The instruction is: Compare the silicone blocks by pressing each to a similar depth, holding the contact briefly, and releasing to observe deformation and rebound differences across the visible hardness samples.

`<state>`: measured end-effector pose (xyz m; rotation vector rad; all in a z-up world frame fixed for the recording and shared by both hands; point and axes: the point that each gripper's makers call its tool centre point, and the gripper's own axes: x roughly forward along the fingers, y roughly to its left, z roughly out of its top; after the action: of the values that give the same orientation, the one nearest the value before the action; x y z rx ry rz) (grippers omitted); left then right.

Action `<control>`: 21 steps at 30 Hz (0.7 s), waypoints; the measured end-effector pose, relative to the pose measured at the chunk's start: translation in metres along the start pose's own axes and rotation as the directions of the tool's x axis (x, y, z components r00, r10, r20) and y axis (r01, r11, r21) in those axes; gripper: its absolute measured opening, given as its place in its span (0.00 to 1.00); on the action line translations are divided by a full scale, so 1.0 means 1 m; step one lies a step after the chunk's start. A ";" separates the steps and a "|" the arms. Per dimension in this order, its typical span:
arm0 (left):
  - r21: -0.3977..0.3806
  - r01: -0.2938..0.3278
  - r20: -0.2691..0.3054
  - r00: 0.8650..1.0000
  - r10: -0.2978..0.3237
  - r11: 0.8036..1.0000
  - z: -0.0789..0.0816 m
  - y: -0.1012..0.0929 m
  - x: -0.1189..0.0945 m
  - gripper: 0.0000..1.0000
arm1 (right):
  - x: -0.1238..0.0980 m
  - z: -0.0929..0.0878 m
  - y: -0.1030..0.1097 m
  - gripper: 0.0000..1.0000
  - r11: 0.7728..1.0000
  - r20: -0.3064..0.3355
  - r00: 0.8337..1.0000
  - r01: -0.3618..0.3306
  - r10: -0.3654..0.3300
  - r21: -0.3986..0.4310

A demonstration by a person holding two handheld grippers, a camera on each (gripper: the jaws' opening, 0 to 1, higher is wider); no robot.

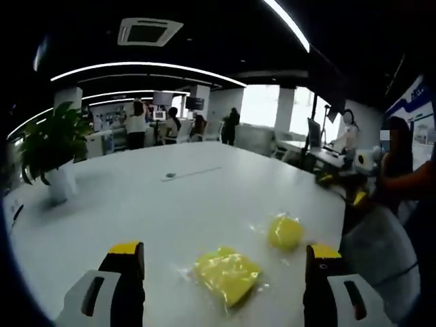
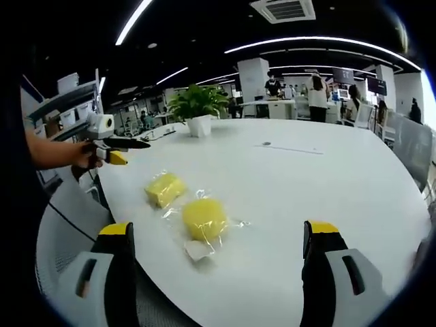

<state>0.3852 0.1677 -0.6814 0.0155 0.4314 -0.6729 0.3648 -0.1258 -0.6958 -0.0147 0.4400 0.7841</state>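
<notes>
Two yellow silicone blocks in clear bags lie on the white table [image 1: 170, 197]. The squarish block [image 1: 228, 276] sits just ahead of my left gripper [image 1: 225, 251], whose jaws stand wide open above the table with nothing between them. The rounder block [image 1: 285, 233] lies a little to its right. In the right gripper view the rounder block [image 2: 204, 219] is nearest and the squarish block [image 2: 165, 189] lies beyond it to the left. My right gripper [image 2: 218, 228] is open and touches neither. A hand holds the left gripper [image 2: 126, 151] off the table's left edge.
A potted plant [image 1: 54, 146] in a white pot [image 2: 199, 126] stands on the table's far side. A grey chair [image 1: 381, 252] sits at the table edge by the person. The right gripper [image 1: 343, 188] shows dimly at that edge. Several people stand at desks in the background.
</notes>
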 end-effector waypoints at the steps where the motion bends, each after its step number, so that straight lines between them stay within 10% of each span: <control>1: -0.001 0.005 -0.004 1.000 -0.005 1.000 -0.002 -0.001 -0.003 1.00 | 0.000 0.000 -0.003 0.96 1.000 0.002 1.000 0.017 -0.017 -0.009; 21: -0.115 -0.053 0.058 0.997 0.059 0.992 -0.038 -0.003 -0.042 1.00 | -0.003 -0.019 -0.002 0.96 0.996 -0.002 0.996 0.085 -0.085 0.000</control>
<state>0.3398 0.1961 -0.6991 -0.1001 0.4086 -0.5912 0.3574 -0.1327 -0.7118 -0.0342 0.4389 0.7005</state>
